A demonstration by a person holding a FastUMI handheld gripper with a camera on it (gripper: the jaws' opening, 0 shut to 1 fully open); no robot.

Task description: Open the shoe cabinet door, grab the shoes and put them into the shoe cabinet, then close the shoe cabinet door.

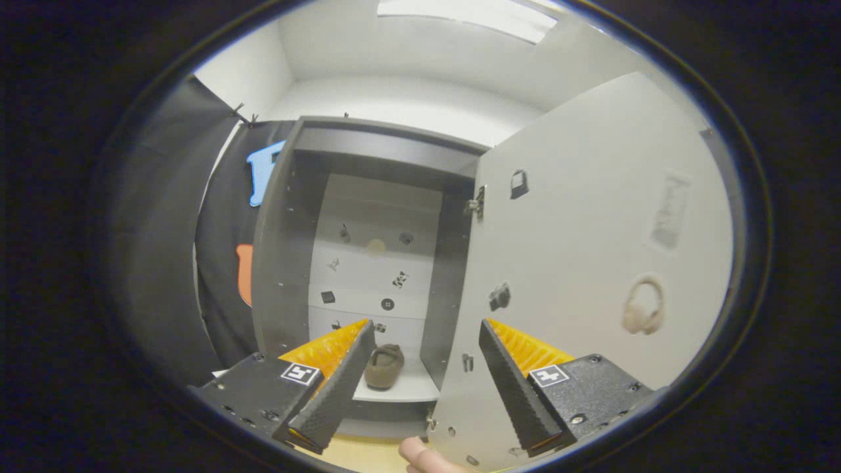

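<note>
The shoe cabinet (289, 249) stands ahead with its dark frame and pale back panel. Its door (591, 249) is swung wide open to the right, hinged at the cabinet's right side. A brown shoe (385, 366) sits on the cabinet's white bottom shelf (407, 387), seen beyond and between my fingers. My gripper (424, 378) is open with nothing between its fingers, held a short way in front of the cabinet. The door's lower edge stands just beyond the right finger.
A person's fingertip (417, 453) shows at the door's bottom corner, below the gripper. Small stickers dot the cabinet's back panel and the inside of the door. Black cloth (217, 263) hangs to the left of the cabinet. A pale floor shows under the shelf.
</note>
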